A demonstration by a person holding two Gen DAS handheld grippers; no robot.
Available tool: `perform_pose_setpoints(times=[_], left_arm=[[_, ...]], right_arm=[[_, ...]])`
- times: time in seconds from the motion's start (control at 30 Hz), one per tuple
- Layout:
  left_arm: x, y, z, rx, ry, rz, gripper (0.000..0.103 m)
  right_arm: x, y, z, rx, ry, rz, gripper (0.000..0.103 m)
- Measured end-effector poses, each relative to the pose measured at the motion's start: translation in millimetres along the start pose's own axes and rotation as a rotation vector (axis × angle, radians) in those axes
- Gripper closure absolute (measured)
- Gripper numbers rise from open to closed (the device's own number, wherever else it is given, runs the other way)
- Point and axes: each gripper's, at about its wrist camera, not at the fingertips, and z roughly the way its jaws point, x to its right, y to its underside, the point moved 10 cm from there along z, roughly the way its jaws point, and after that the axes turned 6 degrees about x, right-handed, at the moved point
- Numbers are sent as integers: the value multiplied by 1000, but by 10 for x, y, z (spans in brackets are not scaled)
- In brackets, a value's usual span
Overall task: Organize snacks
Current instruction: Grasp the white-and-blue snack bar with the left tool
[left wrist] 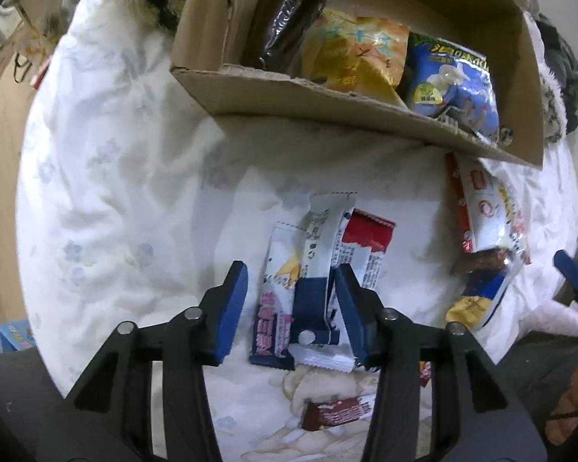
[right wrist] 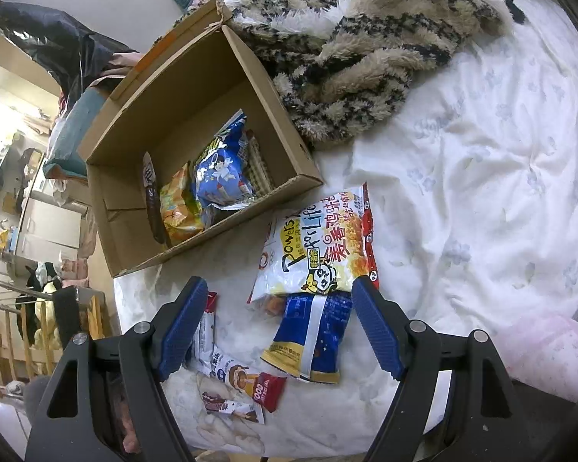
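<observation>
On the white bed cover (left wrist: 108,177), three overlapping snack bars (left wrist: 320,269) are straddled by the left tool (left wrist: 291,288), its pads not yet pressing. Several may be pinched together, or one dropped before the cardboard box (left wrist: 327,100). The right tool (right wrist: 279,323) is held open, empty, above a blue packet (right wrist: 312,335).

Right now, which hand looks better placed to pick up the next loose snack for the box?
Probably the left. The left gripper already straddles the white-and-navy snack bars, jaws around them. The right gripper hangs wide open above the blue-and-yellow packet, not yet closing on it.
</observation>
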Motion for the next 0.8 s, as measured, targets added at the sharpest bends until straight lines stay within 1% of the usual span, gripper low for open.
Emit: perform_pose_setpoints(times=[0.07, 0.17, 0.2, 0.27, 0.37, 0.43, 0.53, 0.63, 0.67, 0.73, 0.8], left_arm=[[38, -22, -8, 14, 1, 21, 61], [138, -33, 9, 27, -4, 81, 62], [152, -33, 37, 24, -11, 96, 70], [157, 12, 143, -12, -50, 145, 90], [175, -10, 100, 7, -71, 173, 91], [231, -40, -19, 34, -43, 163, 91], [265, -84, -283, 70, 11, 116, 91], [221, -97, -519, 101, 26, 85, 91], [192, -107, -621, 115, 31, 72, 91], [102, -111, -746, 129, 15, 69, 91], [18, -85, -873, 153, -10, 89, 91]], right_arm=[[0, -9, 18, -3, 1, 0, 23], [-13, -2, 45, -10, 3, -4, 23], [-21, 4, 53, -13, 2, -6, 23], [-36, 7, 68, -16, 3, -11, 23], [-36, 13, 73, -18, 5, -18, 23], [-29, 20, 73, -19, 8, -20, 23], [-46, 47, 71, -31, -5, -25, 23], [-210, 175, 128, -85, -45, -88, 23], [-307, 262, 170, -114, -51, -137, 23], [-441, 395, 242, -153, -55, -211, 23], [-570, 575, 339, -218, -68, -283, 23]])
